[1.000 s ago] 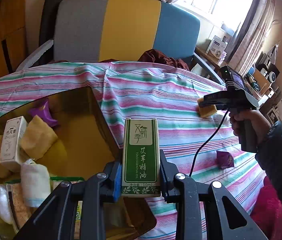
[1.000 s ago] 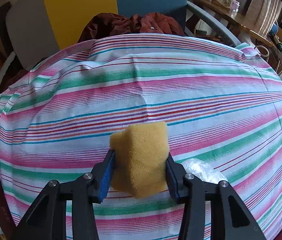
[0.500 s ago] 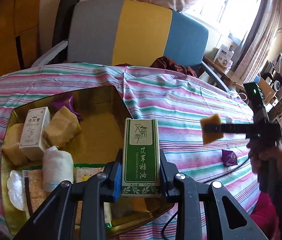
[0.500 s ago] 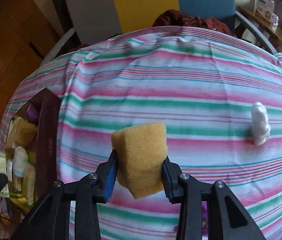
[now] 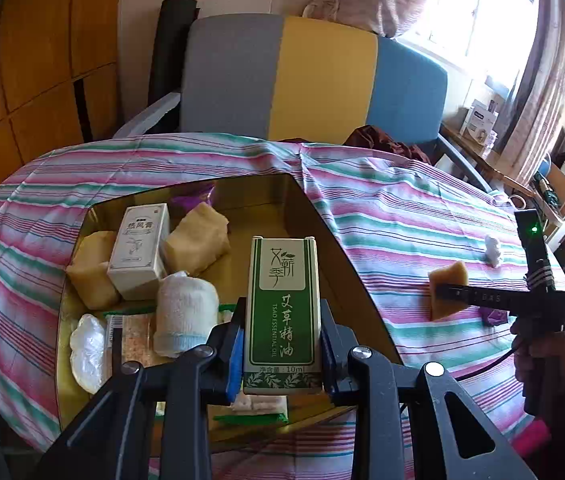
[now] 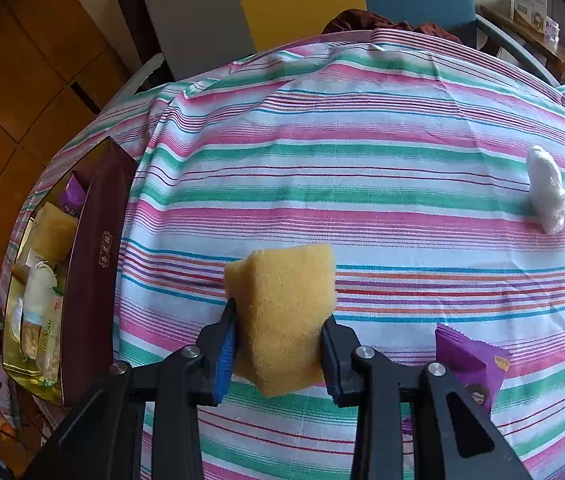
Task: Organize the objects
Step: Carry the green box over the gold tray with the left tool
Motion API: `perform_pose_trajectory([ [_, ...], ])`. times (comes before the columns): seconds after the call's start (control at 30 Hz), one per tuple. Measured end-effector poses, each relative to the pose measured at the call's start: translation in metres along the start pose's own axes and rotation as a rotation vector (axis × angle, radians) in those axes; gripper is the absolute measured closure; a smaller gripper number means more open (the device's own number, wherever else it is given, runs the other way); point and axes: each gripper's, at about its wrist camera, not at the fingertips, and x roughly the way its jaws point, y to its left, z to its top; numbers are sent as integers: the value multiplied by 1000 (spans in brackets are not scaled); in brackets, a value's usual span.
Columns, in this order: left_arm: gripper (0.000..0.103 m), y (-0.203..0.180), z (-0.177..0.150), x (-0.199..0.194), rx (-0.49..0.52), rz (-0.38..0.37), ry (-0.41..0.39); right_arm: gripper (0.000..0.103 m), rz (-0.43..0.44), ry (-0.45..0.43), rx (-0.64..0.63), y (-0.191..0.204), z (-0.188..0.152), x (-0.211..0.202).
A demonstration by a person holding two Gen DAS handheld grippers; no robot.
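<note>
My left gripper [image 5: 280, 340] is shut on a green and white essential oil box [image 5: 282, 312], held upright above the near edge of a gold-lined open box [image 5: 322, 216]. That box holds several sponges, a white carton [image 5: 140, 254], a rolled white cloth [image 5: 184, 314] and packets. My right gripper [image 6: 278, 344] is shut on a yellow sponge [image 6: 282, 312] and hovers over the striped tablecloth [image 6: 362, 160], right of the open box [image 6: 98, 240]. The right gripper also shows in the left wrist view [image 5: 446, 292].
A white wrapped lump [image 6: 546, 196] lies on the cloth at the far right, and a purple packet [image 6: 470, 368] lies near my right gripper. A grey, yellow and blue chair [image 5: 302, 80] stands behind the table. Shelves with clutter stand at the right [image 5: 554, 184].
My left gripper has pulled back and up, so more of the open box shows. My right gripper has swung left toward the open box, carrying the sponge.
</note>
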Motion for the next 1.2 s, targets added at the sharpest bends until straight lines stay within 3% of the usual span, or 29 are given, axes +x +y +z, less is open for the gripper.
perform_pose_trajectory([
  [0.57,72,1,-11,13,10,22,44,68,-5,-3,-12,0,0,2],
  [0.73,72,5,-10,20,-10,-1,72,68,-11,-4,-18,1,0,2],
  [1.0,72,44,11,25,-161,-103,103,68,-15,0,-20,2,1,3],
  [1.13,72,45,32,35,-151,-94,106,68,-15,3,-18,2,1,3],
  [1.2,72,36,44,46,-100,-83,106,68,-17,3,-21,3,1,3],
])
